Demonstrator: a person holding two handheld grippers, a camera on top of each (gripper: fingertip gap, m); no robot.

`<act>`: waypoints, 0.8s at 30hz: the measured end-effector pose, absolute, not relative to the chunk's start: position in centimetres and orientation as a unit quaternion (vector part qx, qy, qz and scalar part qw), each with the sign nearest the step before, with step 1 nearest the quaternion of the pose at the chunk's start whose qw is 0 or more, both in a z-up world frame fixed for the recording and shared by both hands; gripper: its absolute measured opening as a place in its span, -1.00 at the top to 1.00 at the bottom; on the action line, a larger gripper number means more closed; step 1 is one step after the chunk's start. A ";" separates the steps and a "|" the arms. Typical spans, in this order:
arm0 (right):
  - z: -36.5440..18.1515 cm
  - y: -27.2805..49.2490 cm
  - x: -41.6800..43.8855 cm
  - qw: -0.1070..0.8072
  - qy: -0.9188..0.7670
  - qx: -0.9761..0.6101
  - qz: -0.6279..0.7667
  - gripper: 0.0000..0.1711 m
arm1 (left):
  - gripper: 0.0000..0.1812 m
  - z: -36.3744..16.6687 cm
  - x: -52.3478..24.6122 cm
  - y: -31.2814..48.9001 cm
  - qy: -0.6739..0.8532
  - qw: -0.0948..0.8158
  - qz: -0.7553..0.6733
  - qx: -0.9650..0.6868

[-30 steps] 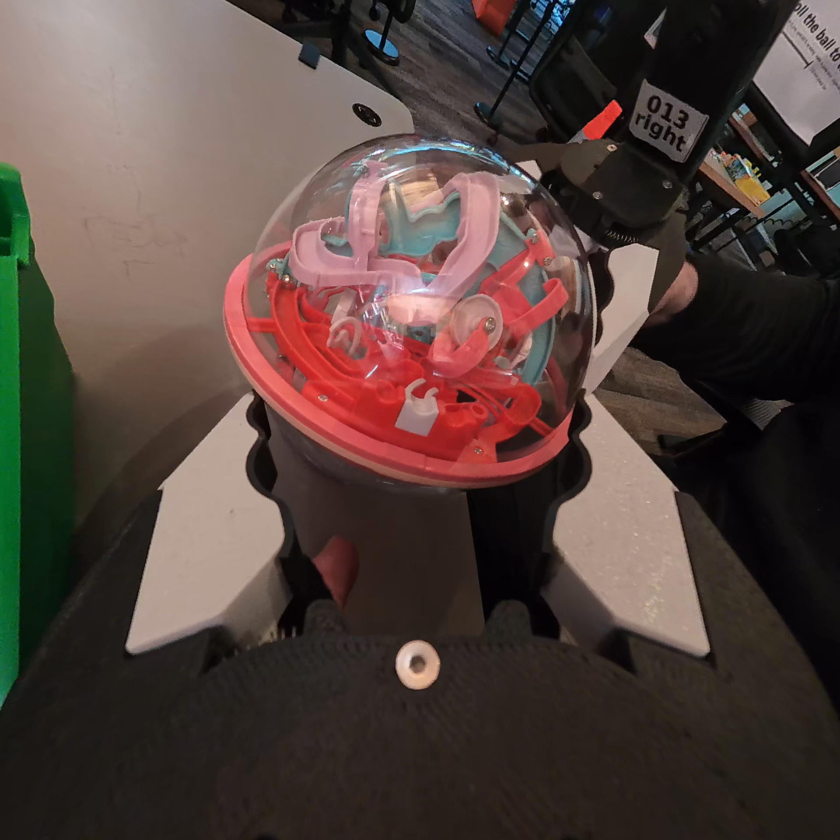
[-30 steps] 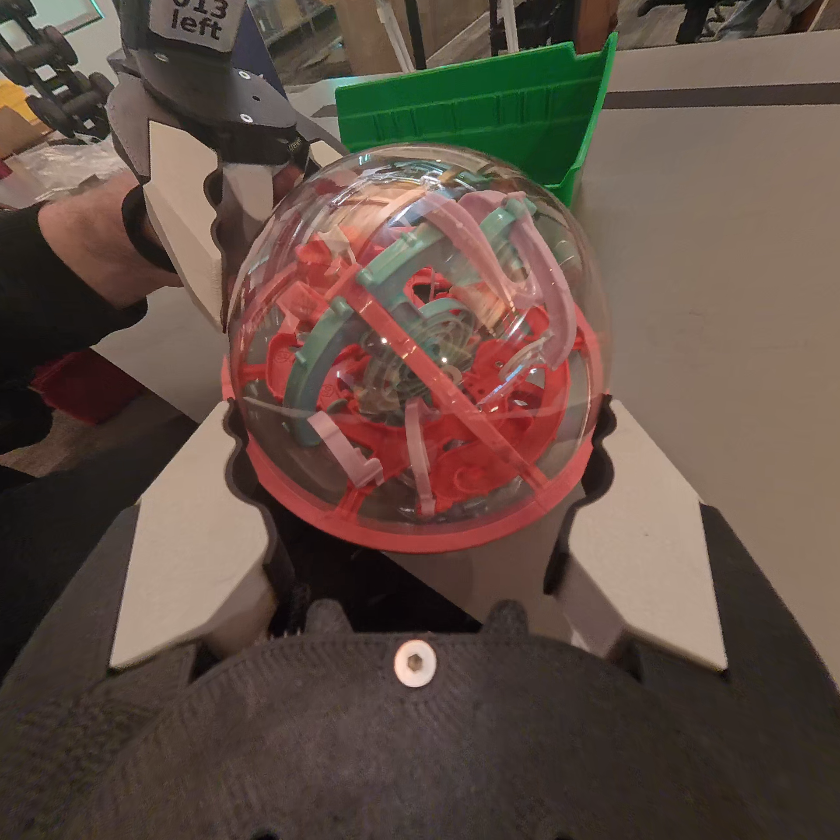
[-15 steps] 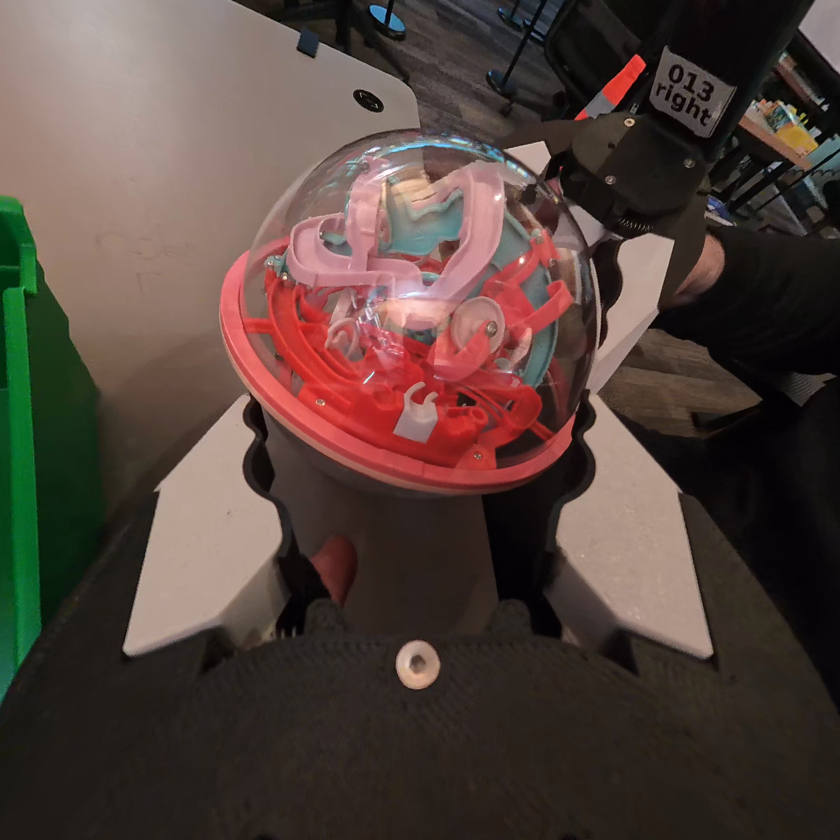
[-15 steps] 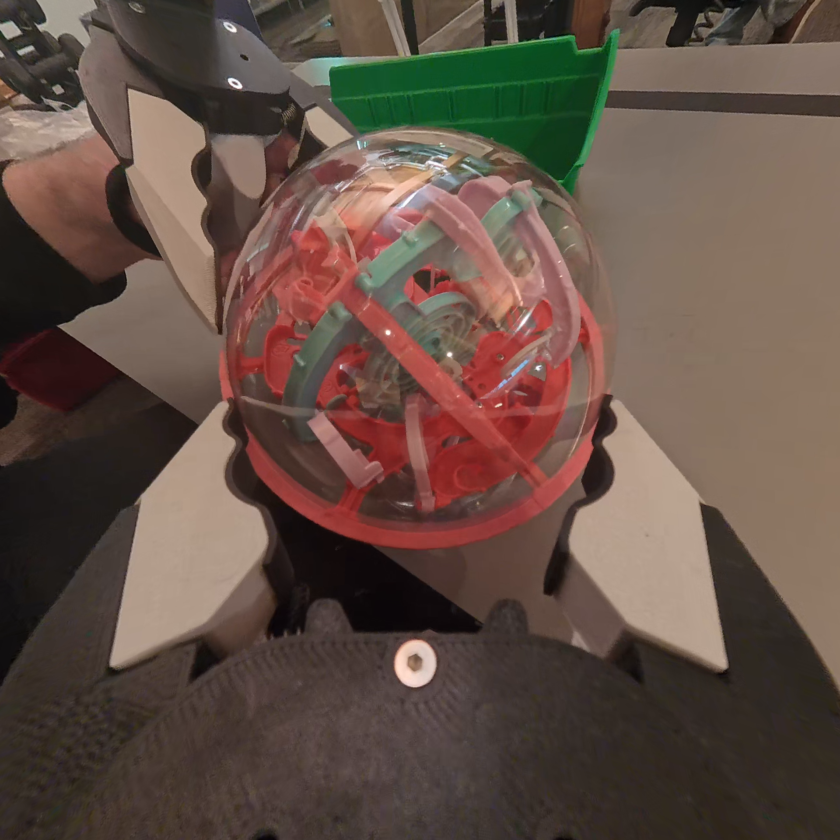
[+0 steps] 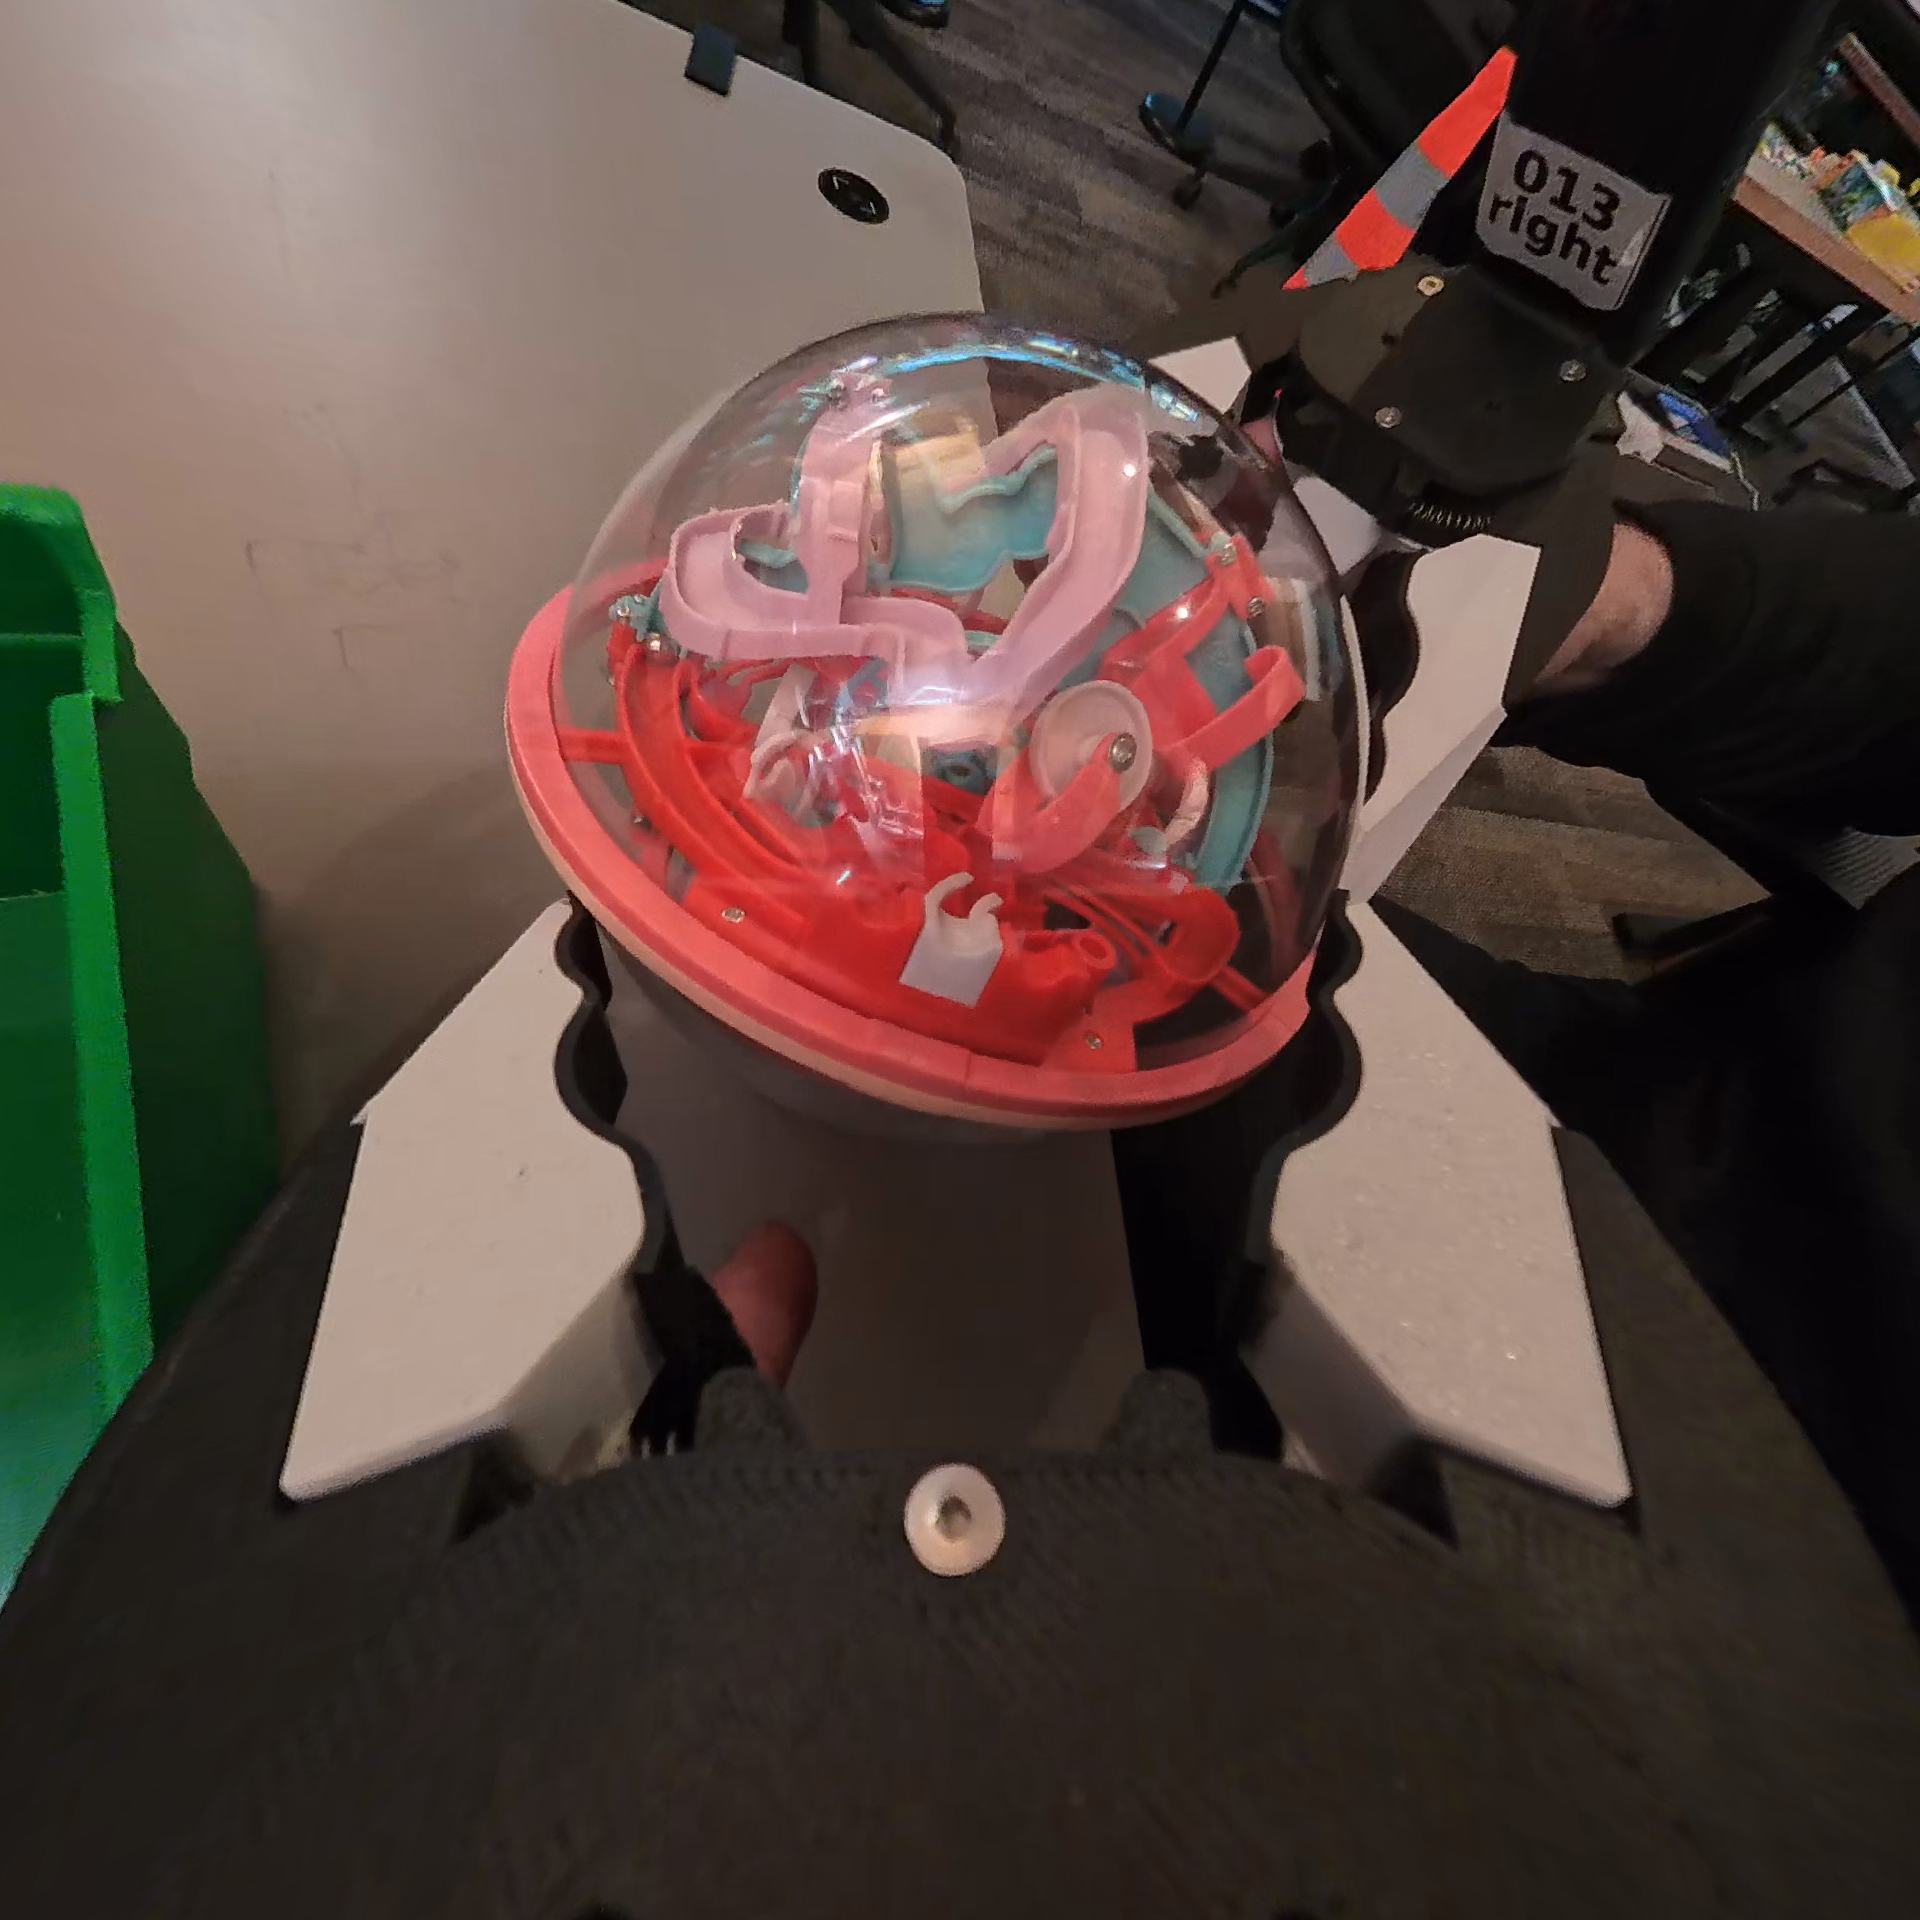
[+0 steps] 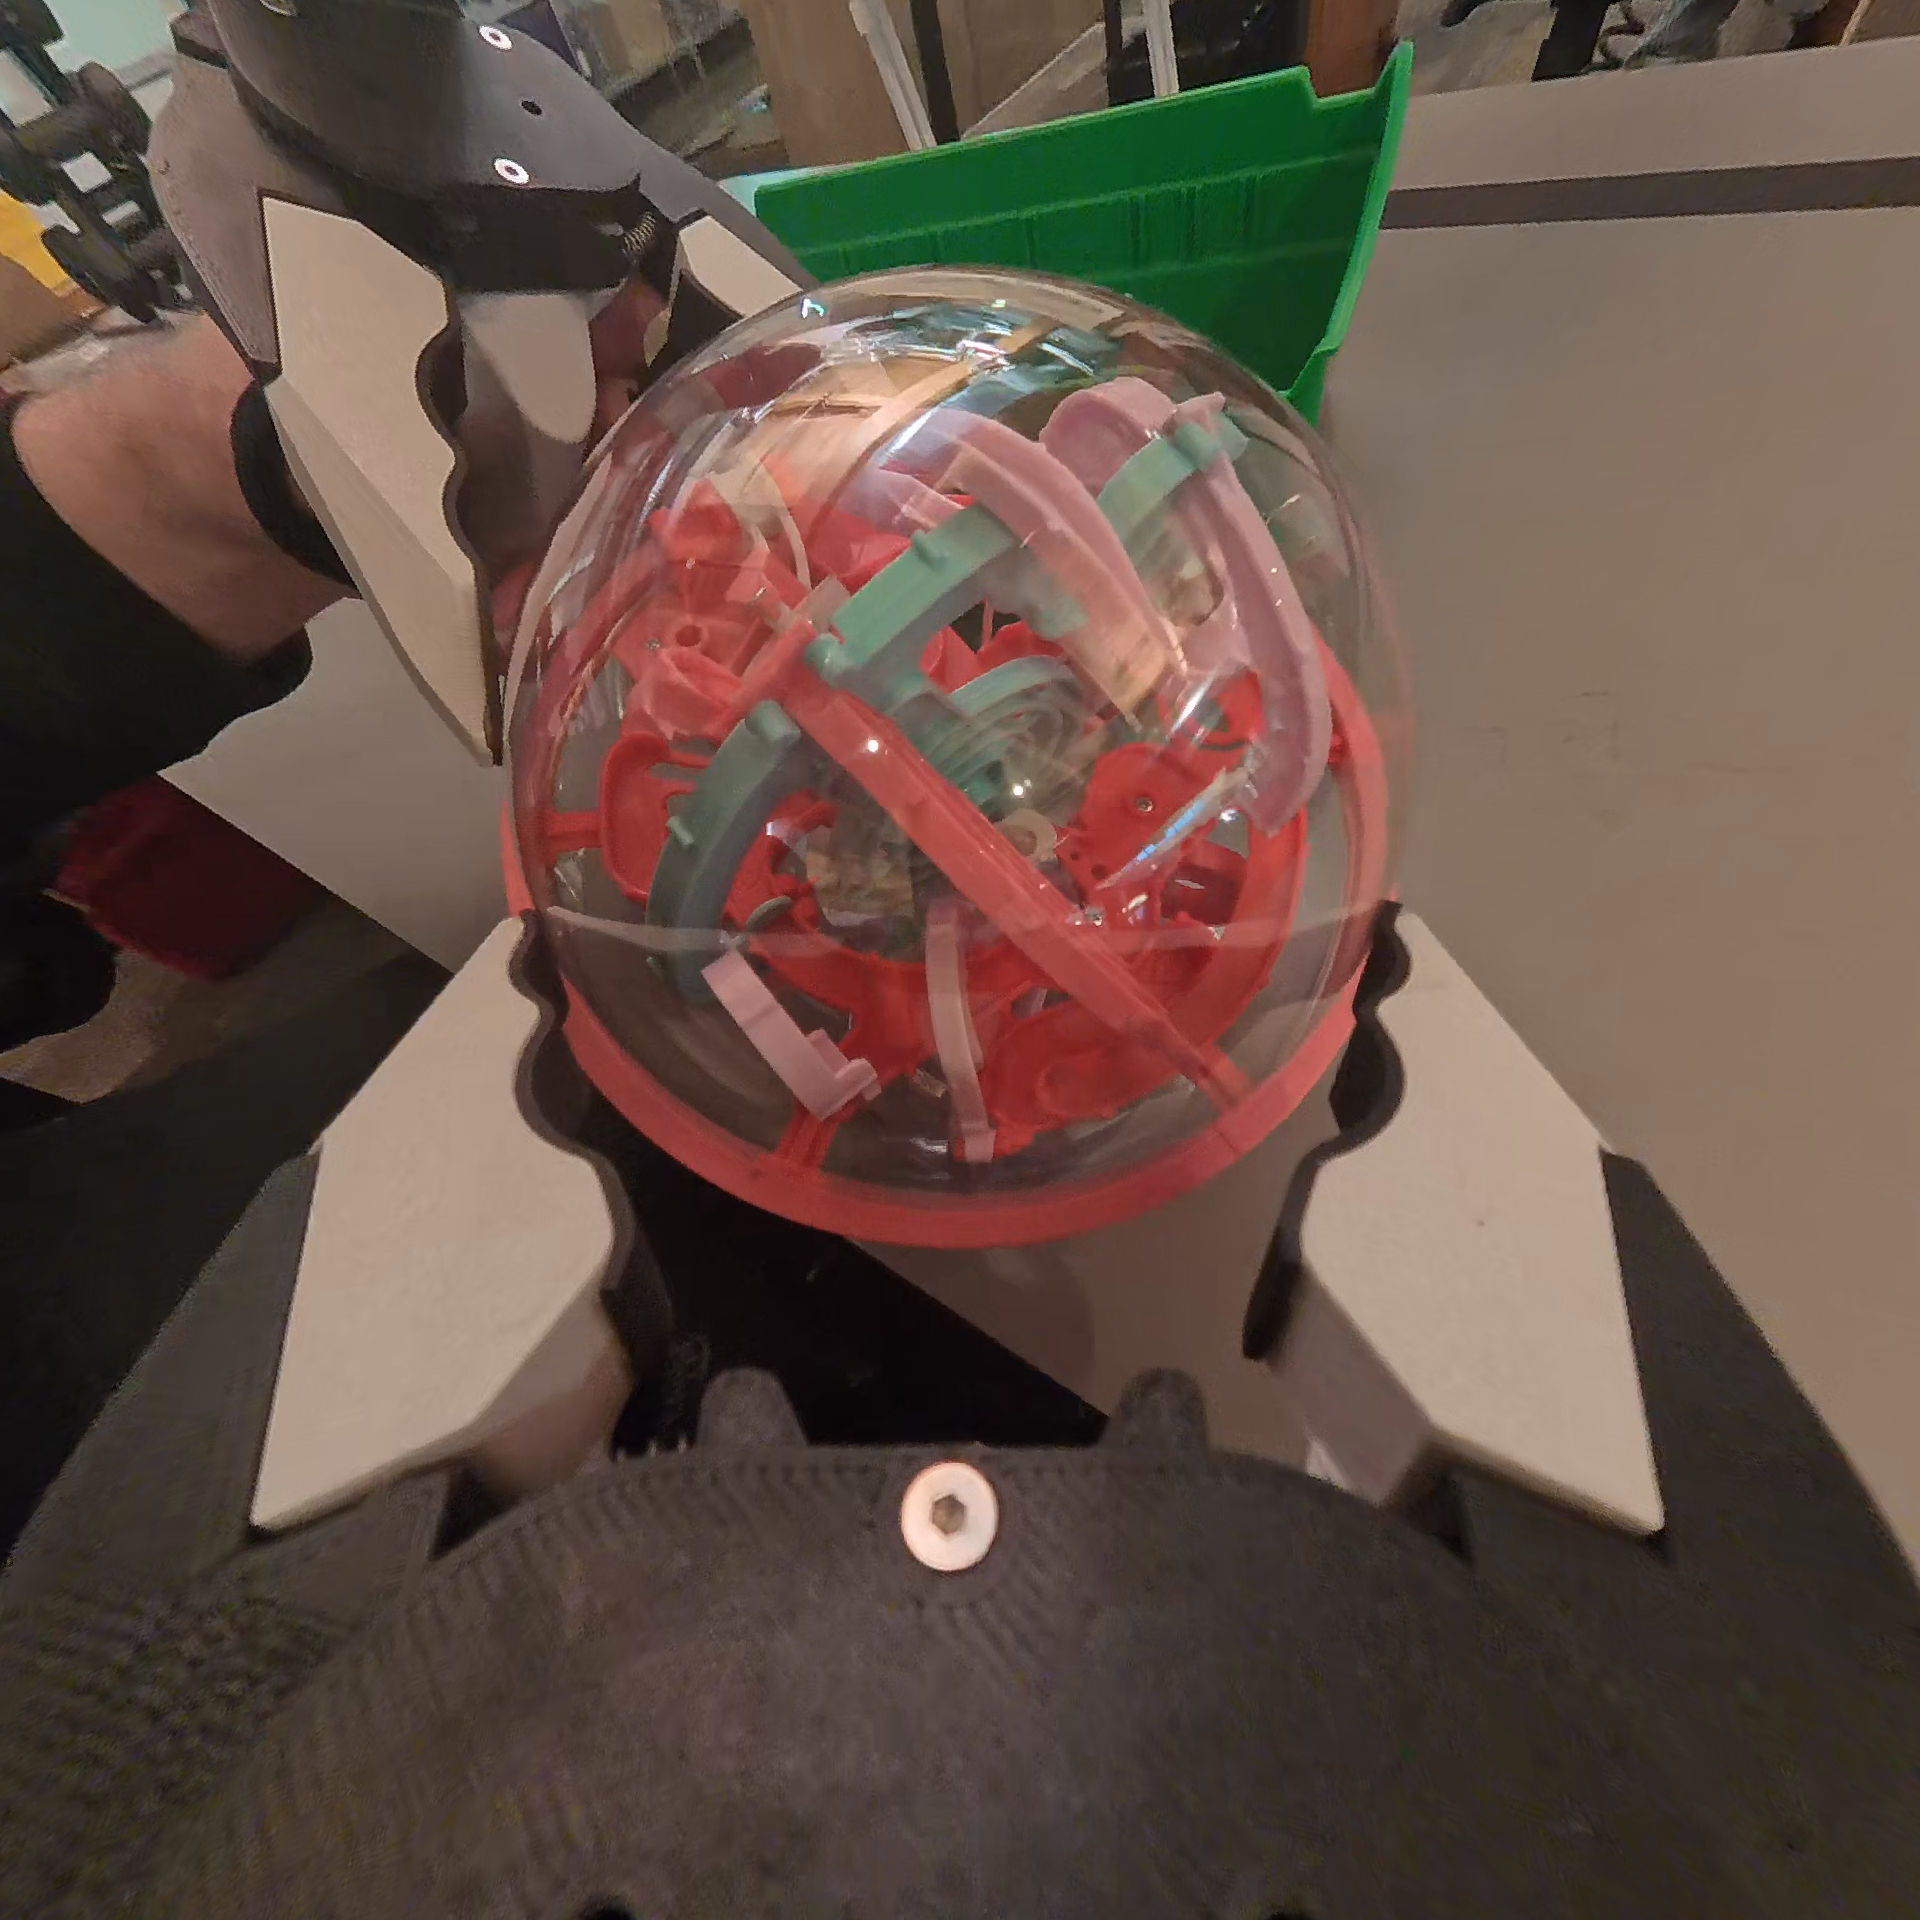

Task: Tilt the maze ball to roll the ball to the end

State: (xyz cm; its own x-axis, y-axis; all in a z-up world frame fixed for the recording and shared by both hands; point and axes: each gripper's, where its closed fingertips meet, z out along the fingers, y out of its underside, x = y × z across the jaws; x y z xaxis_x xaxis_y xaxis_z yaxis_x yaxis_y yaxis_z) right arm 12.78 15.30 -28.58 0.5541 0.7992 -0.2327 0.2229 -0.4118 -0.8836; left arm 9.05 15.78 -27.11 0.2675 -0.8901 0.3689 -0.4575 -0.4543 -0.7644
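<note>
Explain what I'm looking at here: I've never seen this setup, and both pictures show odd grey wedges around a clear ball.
There is no robot arm. A person holds a hand-operated two-finger claw in each hand, and each claw carries a camera looking forward along its fingers. The grey wedges are those fingers. One picture comes from the left claw, the other from the right claw. Both claws grip the same maze ball, a clear sphere with a red rim and pink, teal and red tracks inside. Each view also shows the other claw gripping the ball's far side. The ball appears held above a pale table, where a green bin stands. I cannot make out the small rolling ball.
</note>
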 end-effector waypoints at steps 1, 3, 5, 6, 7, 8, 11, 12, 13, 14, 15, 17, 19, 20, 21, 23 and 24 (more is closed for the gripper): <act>-28.6 15.3 12.8 0.428 -0.330 -0.771 0.338 -0.71 | -0.44 -27.1 9.1 15.8 0.448 0.265 -0.407 -0.751; -28.6 15.3 12.8 0.426 -0.327 -0.771 0.342 -0.71 | -0.44 -27.1 9.1 15.8 0.446 0.263 -0.408 -0.752; -28.6 15.3 12.8 0.423 -0.323 -0.772 0.348 -0.71 | -0.45 -27.0 9.2 15.9 0.443 0.259 -0.410 -0.754; -28.6 15.3 12.8 0.423 -0.323 -0.771 0.348 -0.71 | -0.45 -27.0 9.2 15.9 0.444 0.257 -0.410 -0.754; -28.6 15.3 12.8 0.423 -0.324 -0.771 0.348 -0.71 | -0.45 -27.0 9.2 15.9 0.445 0.257 -0.408 -0.755; -28.6 15.3 12.8 0.424 -0.325 -0.771 0.347 -0.71 | -0.45 -27.1 9.2 15.9 0.445 0.258 -0.408 -0.755; -28.6 15.2 12.8 0.425 -0.332 -0.770 0.342 -0.70 | -0.45 -27.1 9.1 15.8 0.446 0.261 -0.408 -0.752; -28.6 15.2 12.8 0.426 -0.335 -0.769 0.339 -0.70 | -0.45 -27.1 9.1 15.8 0.448 0.263 -0.408 -0.751; -28.7 15.2 12.8 0.428 -0.338 -0.768 0.335 -0.70 | -0.45 -27.1 9.1 15.8 0.450 0.267 -0.407 -0.749; -28.7 15.2 12.9 0.430 -0.341 -0.767 0.332 -0.70 | -0.45 -27.2 9.1 15.8 0.453 0.269 -0.405 -0.747; -28.7 15.2 12.9 0.432 -0.344 -0.766 0.330 -0.70 | -0.45 -27.2 9.1 15.8 0.455 0.271 -0.403 -0.747; -28.7 15.2 12.9 0.435 -0.349 -0.764 0.325 -0.70 | -0.45 -27.2 9.1 15.7 0.460 0.275 -0.397 -0.745; -28.7 15.2 12.9 0.436 -0.349 -0.763 0.326 -0.70 | -0.45 -27.2 9.1 15.7 0.461 0.276 -0.396 -0.745; -28.7 15.2 12.9 0.436 -0.348 -0.763 0.327 -0.70 | -0.45 -27.2 9.1 15.8 0.461 0.276 -0.395 -0.745; -28.7 15.2 12.9 0.436 -0.349 -0.762 0.328 -0.70 | -0.45 -27.2 9.1 15.7 0.462 0.275 -0.395 -0.745; -28.8 15.1 13.0 0.432 -0.355 -0.761 0.329 -0.71 | -0.45 -27.2 9.1 15.7 0.464 0.272 -0.391 -0.747; -28.9 15.0 13.0 0.429 -0.360 -0.761 0.329 -0.73 | -0.45 -27.2 9.1 15.7 0.466 0.269 -0.389 -0.748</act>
State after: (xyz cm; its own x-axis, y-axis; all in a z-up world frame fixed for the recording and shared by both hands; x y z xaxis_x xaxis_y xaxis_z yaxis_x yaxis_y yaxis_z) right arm 12.99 15.03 -28.85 0.5248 0.8294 -0.1916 0.2657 -0.3735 -0.8888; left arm 9.08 15.72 -27.19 0.2633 -0.9065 0.3301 -0.4881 -0.4203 -0.7649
